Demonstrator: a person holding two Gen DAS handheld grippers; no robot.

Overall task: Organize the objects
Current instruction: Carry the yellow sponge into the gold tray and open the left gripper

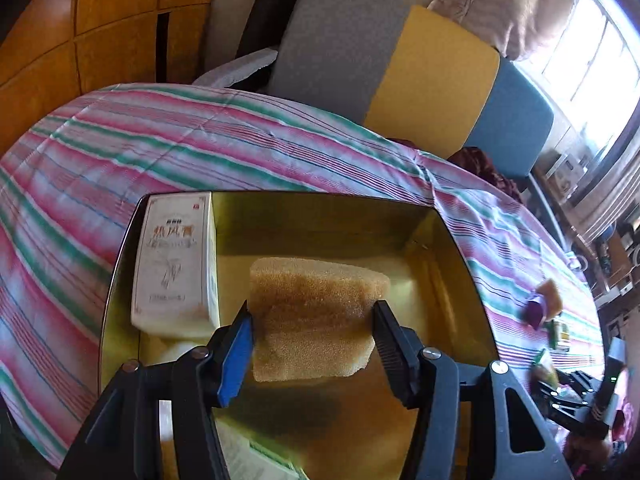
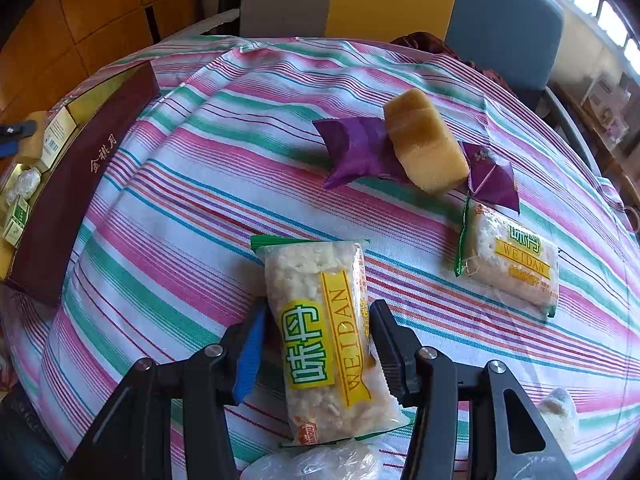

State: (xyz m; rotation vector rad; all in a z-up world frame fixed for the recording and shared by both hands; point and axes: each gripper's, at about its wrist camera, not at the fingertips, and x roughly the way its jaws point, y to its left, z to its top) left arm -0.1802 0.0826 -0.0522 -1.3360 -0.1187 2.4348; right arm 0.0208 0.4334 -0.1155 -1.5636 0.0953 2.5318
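Inventory of my holdings and surroundings, placed relative to the gold-lined tin (image 1: pixel 448 248), nearest items first.

Item 1. Left gripper (image 1: pixel 312 344): my jaws are clamped on a tan sponge block (image 1: pixel 316 312), both pads pressing its sides. I hold it above the tin's floor, over the middle of the tin; whether its lower edge touches the floor I cannot tell. Status, as I judge it: delivery in hand, release not yet made.

Item 2. White printed carton (image 1: pixel 176 264): inside the tin, against its left wall, just beside the sponge block. Status: stowed. Further small packs lie in the near end of the tin, partly hidden behind my fingers.

Item 3. Right gripper (image 2: pixel 318 340): my jaws straddle a rice-cracker packet (image 2: pixel 328 340) that lies flat on the striped cloth (image 2: pixel 180 200) of the desk, well to the right of the tin. The pads sit at its two edges; I cannot tell whether they pinch it yet or only bracket it. Status: pickup under way, by my estimate.

Item 4. Second rice-cracker packet (image 2: pixel 512 256): on the cloth, farther from the tin than the first. Status: outstanding.

Item 5. Second sponge block (image 2: pixel 424 140): beyond both packets, lying across a purple wrapper (image 2: pixel 356 148), with another purple wrapper (image 2: pixel 492 180) just at its far end. Status: outstanding.

Item 6. Clear crinkled bags at the near edge of the desk, partly out of frame. Status: outstanding.

Tally, as a judgement: the tin is partly filled, roughly the early-to-middle stretch, with several loose pieces left on the cloth.
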